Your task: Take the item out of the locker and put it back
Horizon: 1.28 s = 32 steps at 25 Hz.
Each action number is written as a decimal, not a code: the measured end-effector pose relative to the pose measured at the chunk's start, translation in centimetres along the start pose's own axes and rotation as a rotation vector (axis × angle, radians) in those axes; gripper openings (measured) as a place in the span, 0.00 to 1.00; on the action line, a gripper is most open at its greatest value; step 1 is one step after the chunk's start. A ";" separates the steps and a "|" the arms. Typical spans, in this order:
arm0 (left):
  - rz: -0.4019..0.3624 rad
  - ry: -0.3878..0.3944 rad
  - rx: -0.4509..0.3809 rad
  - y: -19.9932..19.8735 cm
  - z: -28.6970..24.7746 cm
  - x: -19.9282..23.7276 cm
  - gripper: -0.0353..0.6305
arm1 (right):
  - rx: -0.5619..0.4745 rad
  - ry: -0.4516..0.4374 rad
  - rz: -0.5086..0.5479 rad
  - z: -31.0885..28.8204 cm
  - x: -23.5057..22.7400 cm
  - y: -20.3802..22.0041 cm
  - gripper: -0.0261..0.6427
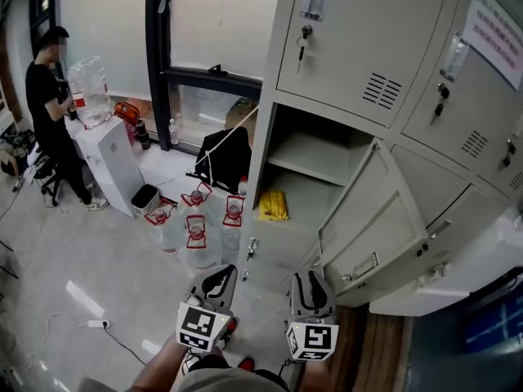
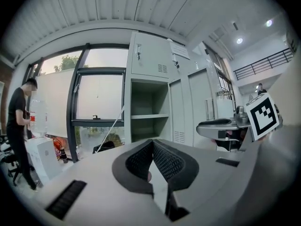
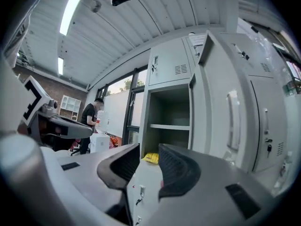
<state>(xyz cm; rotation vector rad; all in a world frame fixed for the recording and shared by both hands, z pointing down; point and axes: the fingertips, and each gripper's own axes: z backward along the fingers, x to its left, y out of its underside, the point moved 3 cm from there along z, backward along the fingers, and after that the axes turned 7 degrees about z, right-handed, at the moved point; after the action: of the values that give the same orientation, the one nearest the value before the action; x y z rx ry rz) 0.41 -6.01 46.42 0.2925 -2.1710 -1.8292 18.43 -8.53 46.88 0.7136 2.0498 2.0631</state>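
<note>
we hold both grippers just in front of the locker [image 1: 351,43]: the left gripper [image 1: 217,282] has its jaws pressed together on nothing, the right gripper [image 1: 311,286] has its jaws spread and empty. the yellow packet [image 1: 274,205] lies inside the locker's open compartment, below its shelf.

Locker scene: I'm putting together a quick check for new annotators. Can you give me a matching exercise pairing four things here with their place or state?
Column 1
1. yellow item
2. locker door
3. left gripper
4. right gripper

Column 2
A. jaws apart, nothing gripped
B. swung open
C. lying in the open compartment
D. jaws together, empty

Pairs: 1-C, 2-B, 3-D, 4-A
</note>
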 end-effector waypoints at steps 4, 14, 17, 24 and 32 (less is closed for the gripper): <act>-0.001 0.026 0.002 0.8 1.7 -2.2 0.09 | 0.023 0.034 -0.039 4.2 0.2 1.2 0.19; -0.007 0.056 0.018 2.7 6.0 -5.7 0.09 | 0.049 0.058 -0.061 11.4 2.5 2.9 0.08; -0.011 0.055 0.015 2.7 6.9 -6.0 0.09 | 0.042 0.057 -0.057 12.1 2.7 2.6 0.06; -0.025 0.054 -0.005 1.9 7.6 -6.2 0.09 | 0.020 0.049 -0.045 12.4 3.1 1.7 0.06; -0.031 0.054 -0.008 1.6 7.6 -6.1 0.09 | 0.014 0.042 -0.038 12.2 3.2 1.3 0.06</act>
<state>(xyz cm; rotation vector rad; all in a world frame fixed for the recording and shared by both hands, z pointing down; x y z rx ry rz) 3.56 3.36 46.31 0.3714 -2.1343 -1.8239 21.11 3.80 48.32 0.6331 2.0851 2.0628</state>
